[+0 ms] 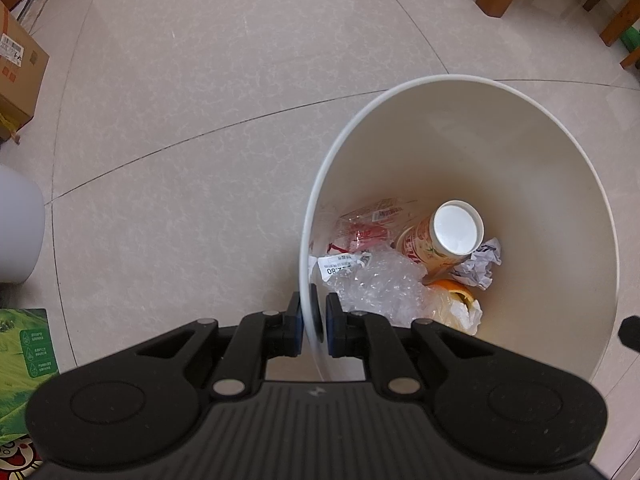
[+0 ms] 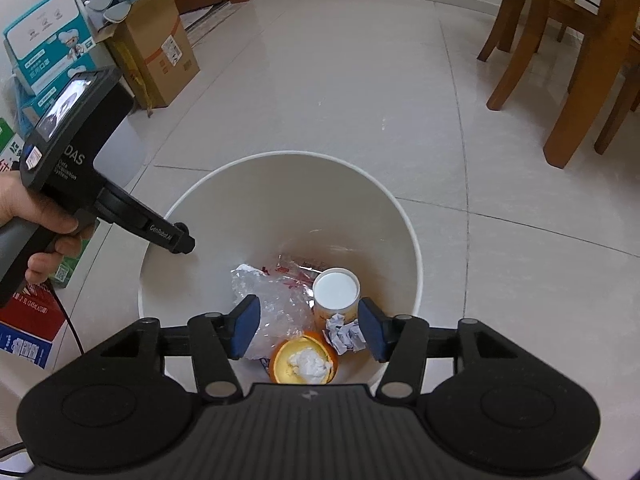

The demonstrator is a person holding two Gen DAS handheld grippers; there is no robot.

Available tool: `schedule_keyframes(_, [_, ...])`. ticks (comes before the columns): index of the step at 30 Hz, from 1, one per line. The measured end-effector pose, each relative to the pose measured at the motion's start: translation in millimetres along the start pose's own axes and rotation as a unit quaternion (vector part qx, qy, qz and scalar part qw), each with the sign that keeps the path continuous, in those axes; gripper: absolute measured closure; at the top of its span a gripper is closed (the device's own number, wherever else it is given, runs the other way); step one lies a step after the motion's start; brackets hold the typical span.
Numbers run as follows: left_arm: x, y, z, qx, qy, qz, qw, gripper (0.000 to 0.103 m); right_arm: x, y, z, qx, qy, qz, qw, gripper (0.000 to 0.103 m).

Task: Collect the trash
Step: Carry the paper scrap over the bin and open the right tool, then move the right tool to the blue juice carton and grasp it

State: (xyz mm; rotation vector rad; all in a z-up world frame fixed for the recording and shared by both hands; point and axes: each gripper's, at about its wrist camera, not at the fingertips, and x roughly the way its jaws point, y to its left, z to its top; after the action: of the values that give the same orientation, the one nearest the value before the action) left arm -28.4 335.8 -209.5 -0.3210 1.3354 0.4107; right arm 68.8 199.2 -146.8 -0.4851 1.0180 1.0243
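A white trash bin (image 1: 480, 148) stands on the tiled floor. My left gripper (image 1: 313, 312) is shut on the bin's near-left rim, one pad outside and one inside. Inside lie a paper cup with a white lid (image 1: 444, 240), crumpled paper (image 1: 480, 266), an orange peel (image 1: 456, 292), clear plastic wrap (image 1: 380, 284) and a red wrapper (image 1: 364, 224). My right gripper (image 2: 308, 328) hangs open over the bin (image 2: 280, 208), nothing between its fingers; below it are the cup (image 2: 336, 292), paper (image 2: 344, 334), peel (image 2: 304, 360) and plastic (image 2: 276, 304). A hand (image 2: 36, 216) holds the left gripper (image 2: 184, 240) at the rim.
Cardboard and printed boxes (image 2: 152, 52) are stacked at the left wall. Wooden chair and table legs (image 2: 560, 60) stand at the right. A green carton (image 1: 24, 344) and a white rounded object (image 1: 16, 232) sit left of the bin. Tiled floor (image 2: 340, 92) stretches beyond it.
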Motion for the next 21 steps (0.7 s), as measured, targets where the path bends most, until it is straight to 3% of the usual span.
schedule_keyframes(7, [0,-1,0,0.001,0.000,0.001,1.0000,0.095,-14,-17,-10,0.027,-0.013,-0.016,0.999,0.043])
schedule_keyframes(13, [0,-2,0,0.001,0.000,0.003,1.0000,0.095,-32,-47,-41,0.080,-0.029,-0.056,0.995,0.037])
schedule_keyframes(17, [1,-4,0,0.001,-0.001,0.006,1.0000,0.095,-44,-84,-78,0.146,-0.031,-0.092,0.985,0.028])
schedule_keyframes(21, [2,-5,-1,0.003,-0.002,0.006,1.0000,0.095,-46,-138,-121,0.225,-0.023,-0.134,0.965,0.021])
